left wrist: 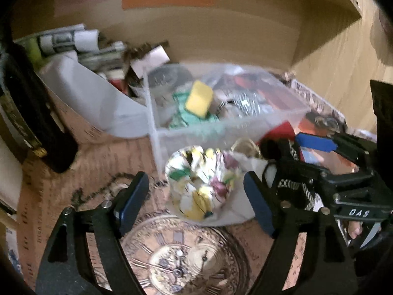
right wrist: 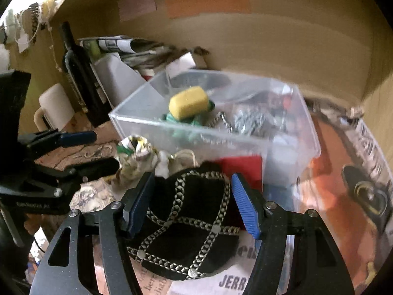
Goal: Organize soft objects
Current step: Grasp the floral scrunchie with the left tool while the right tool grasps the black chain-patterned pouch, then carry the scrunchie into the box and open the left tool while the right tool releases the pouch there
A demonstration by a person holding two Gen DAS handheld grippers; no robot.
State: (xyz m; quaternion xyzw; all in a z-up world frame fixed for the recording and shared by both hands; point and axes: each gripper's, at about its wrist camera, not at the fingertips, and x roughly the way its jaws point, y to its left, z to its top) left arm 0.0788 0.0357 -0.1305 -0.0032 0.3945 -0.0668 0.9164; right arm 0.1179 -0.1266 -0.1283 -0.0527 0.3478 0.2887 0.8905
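A floral fabric pouch lies on the printed table cover, just in front of a clear plastic bin. My left gripper is open with its jaws on either side of the pouch, not closed on it. A black pouch with chain trim lies between the open jaws of my right gripper. The bin holds a yellow sponge, green cloth and several other items. The floral pouch and left gripper show at the left of the right wrist view.
A dark bottle and white mug stand at the left. A grey holder with papers sits behind the bin. A red cloth lies by the bin. A cardboard wall closes the back.
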